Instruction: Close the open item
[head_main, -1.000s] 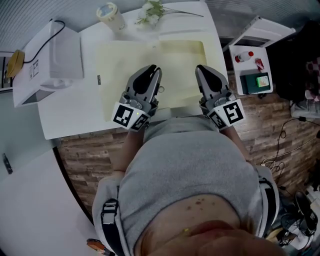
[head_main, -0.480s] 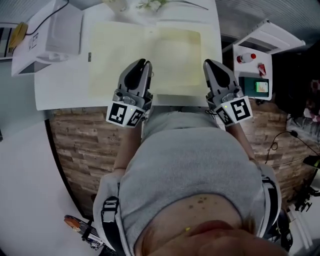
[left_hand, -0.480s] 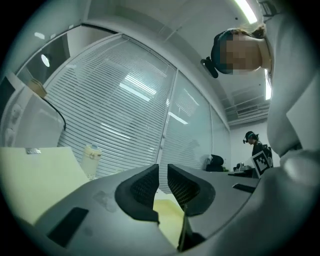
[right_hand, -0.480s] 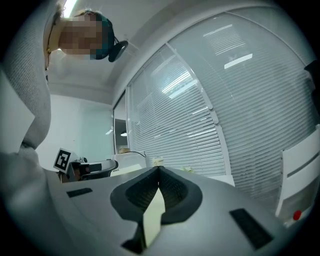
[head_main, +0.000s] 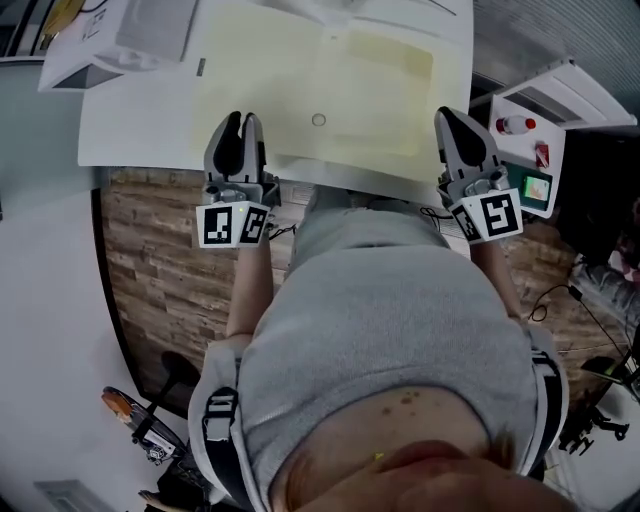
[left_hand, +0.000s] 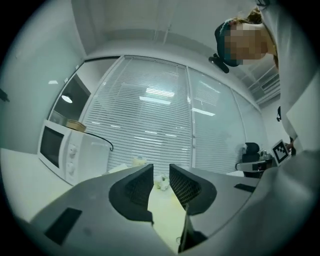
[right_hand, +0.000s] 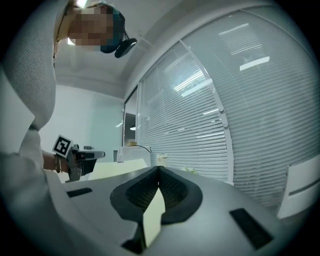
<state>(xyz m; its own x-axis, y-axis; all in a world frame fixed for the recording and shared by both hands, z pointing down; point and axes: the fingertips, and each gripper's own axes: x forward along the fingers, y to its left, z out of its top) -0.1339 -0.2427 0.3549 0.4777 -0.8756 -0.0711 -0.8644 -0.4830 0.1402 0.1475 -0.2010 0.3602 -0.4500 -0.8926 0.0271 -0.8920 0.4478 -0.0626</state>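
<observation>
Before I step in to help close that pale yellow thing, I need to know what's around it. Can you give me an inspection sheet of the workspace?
Surface: white table, largely covered by the job's thing.
Job's things: pale yellow folder-like item, lying flat and spread open.
Clutter: microwave at the far left; flowers at the far edge.
Grippers: left hand-held gripper at the item's near left corner, jaws opening, nothing between them; right hand-held gripper by its right edge, jaws together.
Cables: black cable on the microwave; loose cables on the floor, right.
Surroundings: side stand with a red-capped bottle; window blinds; wood-pattern floor.
</observation>
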